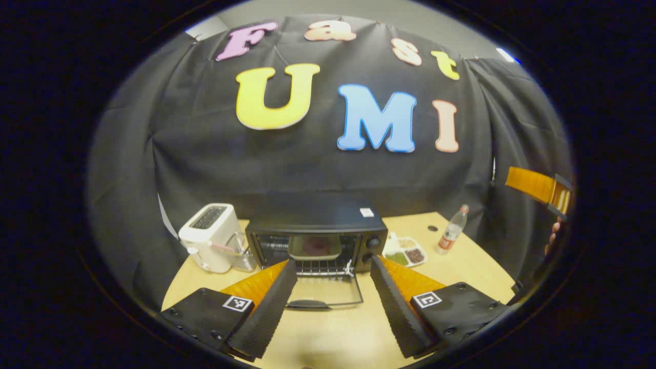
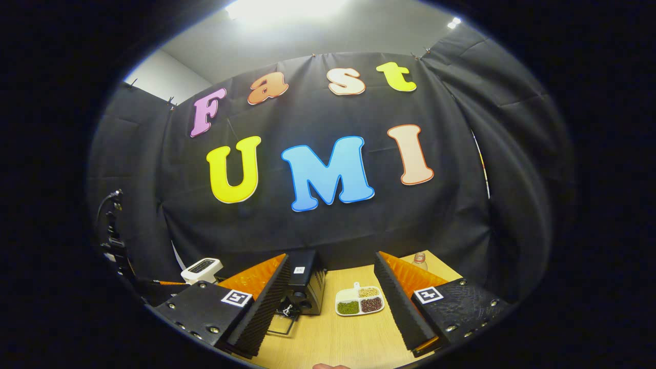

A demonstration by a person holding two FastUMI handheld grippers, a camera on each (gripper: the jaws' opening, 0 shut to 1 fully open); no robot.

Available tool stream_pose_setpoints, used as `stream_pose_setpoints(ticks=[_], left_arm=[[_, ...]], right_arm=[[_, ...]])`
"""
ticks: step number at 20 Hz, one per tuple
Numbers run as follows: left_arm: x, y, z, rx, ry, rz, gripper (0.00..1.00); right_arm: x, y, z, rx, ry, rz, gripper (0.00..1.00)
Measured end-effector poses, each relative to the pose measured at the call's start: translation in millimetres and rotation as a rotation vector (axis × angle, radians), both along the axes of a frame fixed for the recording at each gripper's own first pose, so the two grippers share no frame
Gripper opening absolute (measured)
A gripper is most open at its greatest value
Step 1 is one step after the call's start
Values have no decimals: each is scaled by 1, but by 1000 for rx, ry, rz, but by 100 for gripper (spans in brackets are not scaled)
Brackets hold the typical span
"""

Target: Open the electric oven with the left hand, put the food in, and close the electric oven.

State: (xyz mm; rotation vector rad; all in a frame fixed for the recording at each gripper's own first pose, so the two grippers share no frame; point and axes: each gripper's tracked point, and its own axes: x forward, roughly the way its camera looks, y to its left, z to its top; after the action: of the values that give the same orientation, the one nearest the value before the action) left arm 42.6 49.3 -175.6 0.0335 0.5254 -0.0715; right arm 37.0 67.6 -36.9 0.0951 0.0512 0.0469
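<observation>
- the electric oven (image 1: 316, 241) sits at the back of the wooden table (image 1: 338, 333), its glass door (image 1: 324, 293) dropped flat toward us, handle at the near edge. so the opening step looks done.
- inside the oven, a tray with something dark reddish on it, the food (image 1: 313, 247), rests on the rack. by my reading the food is in, and closing the door is what's left.
- the left gripper (image 1: 333, 297) hangs just in front of the oven, fingers spread wide, holding nothing, lined up either side of the open door. that fits a hand ready to lift the door.
- the right gripper (image 2: 330, 302) is also wide and empty, held off to the oven's right, likely keeping out of the way.
- left gripper view gives the oven's front and inside, a white toaster (image 1: 210, 238) left of the oven, and a bottle (image 1: 452, 230) and divided dish (image 1: 407, 252) to its right; the other gripper shows far right.
- right gripper view offers the oven's side (image 2: 306, 284) and the divided dish (image 2: 360, 301) closer, with a stand with cables (image 2: 114, 241) far left of the oven.
</observation>
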Motion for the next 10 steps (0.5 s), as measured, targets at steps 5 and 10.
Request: stream_pose_setpoints(ticks=[5,10], left_arm=[[-9,15,-90,-2,299,25,100],[-20,30,-163,43,534,27,100]], right_arm=[[5,-15,-17,-7,54,-20,99],[10,-31,-32,-32,94,-63,99]])
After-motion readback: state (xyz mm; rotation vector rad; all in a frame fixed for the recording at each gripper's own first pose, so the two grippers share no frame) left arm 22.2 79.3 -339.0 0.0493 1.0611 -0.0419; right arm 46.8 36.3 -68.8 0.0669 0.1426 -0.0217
